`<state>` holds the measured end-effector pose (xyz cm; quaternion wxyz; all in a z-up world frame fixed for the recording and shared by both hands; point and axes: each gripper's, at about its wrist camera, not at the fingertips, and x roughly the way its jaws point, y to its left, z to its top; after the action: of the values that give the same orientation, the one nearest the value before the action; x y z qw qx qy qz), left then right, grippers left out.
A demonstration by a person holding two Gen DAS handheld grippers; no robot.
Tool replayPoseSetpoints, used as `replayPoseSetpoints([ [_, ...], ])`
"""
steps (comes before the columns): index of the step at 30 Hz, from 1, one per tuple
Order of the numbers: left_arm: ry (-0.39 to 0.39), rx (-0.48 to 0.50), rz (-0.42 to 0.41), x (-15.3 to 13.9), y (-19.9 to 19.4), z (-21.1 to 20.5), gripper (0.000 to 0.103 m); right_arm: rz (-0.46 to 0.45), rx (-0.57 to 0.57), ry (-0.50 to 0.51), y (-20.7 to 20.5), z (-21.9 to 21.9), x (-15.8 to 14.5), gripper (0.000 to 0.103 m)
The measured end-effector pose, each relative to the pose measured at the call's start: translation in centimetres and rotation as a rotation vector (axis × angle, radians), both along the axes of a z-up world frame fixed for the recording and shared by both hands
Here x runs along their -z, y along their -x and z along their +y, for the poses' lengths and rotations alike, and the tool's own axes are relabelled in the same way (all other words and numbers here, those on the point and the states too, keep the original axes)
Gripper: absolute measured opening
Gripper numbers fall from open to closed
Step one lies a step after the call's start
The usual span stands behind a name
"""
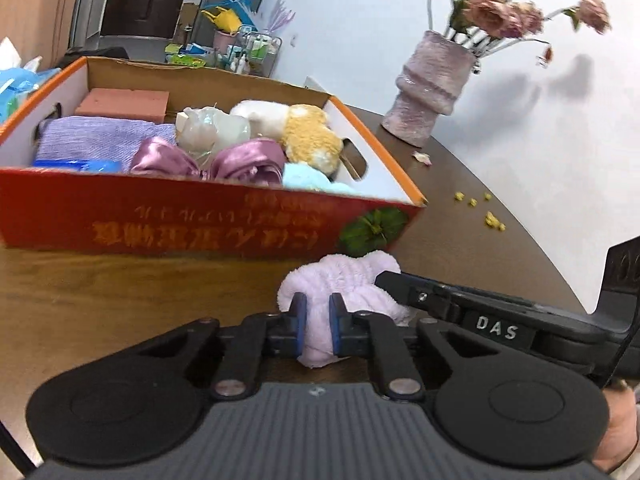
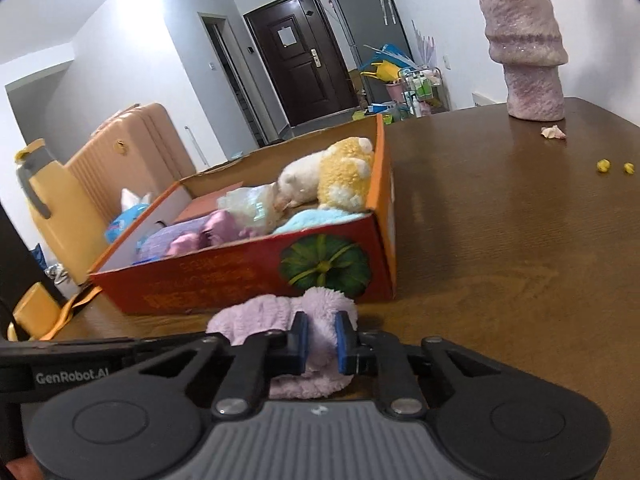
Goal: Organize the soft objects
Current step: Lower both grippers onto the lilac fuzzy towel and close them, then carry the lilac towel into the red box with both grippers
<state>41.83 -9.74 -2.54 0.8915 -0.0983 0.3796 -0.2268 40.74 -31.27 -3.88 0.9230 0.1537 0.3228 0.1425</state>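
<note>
A fluffy lilac cloth (image 1: 340, 280) lies on the brown table just in front of the red cardboard box (image 1: 200, 220). My left gripper (image 1: 318, 312) is shut on one end of the cloth. My right gripper (image 2: 320, 334) is shut on the other end of the same cloth (image 2: 280, 312); its finger (image 1: 404, 282) reaches in from the right in the left wrist view. The box (image 2: 240, 276) holds a yellow and white plush toy (image 1: 304, 132), purple satin pieces (image 1: 244, 158), a lavender towel (image 1: 100, 138), a light blue cloth (image 1: 308, 178) and a pink block (image 1: 124, 102).
A textured pink vase (image 1: 428, 88) with dried flowers stands at the table's far side, also in the right wrist view (image 2: 528, 48). Small yellow crumbs (image 1: 492, 220) and a petal (image 1: 422, 157) lie on the table. A tan suitcase (image 2: 132, 148) stands behind the box.
</note>
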Motion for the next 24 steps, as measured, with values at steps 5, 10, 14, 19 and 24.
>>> replayPoseSetpoints([
  [5, 0.000, 0.031, -0.014, -1.1, 7.6, 1.8, 0.010, -0.040, -0.008, -0.024, 8.3, 1.3, -1.3, 0.013],
  [10, 0.015, 0.018, -0.015, -2.0, 14.0, 3.2, 0.010, -0.088, -0.026, -0.023, 15.3, 2.6, -2.6, 0.013],
  [14, 0.012, 0.022, -0.066, -3.4, 17.1, 3.1, 0.010, -0.129, -0.026, -0.025, 18.3, 2.4, -3.8, 0.013],
  [19, 0.007, 0.037, -0.123, -4.9, 18.9, 2.8, 0.010, -0.156, -0.007, -0.031, 20.1, 2.0, -4.6, 0.013],
  [24, 0.019, 0.067, -0.156, -6.7, 16.7, 1.7, 0.010, -0.213, -0.002, 0.002, 18.3, 1.0, -7.0, 0.013],
])
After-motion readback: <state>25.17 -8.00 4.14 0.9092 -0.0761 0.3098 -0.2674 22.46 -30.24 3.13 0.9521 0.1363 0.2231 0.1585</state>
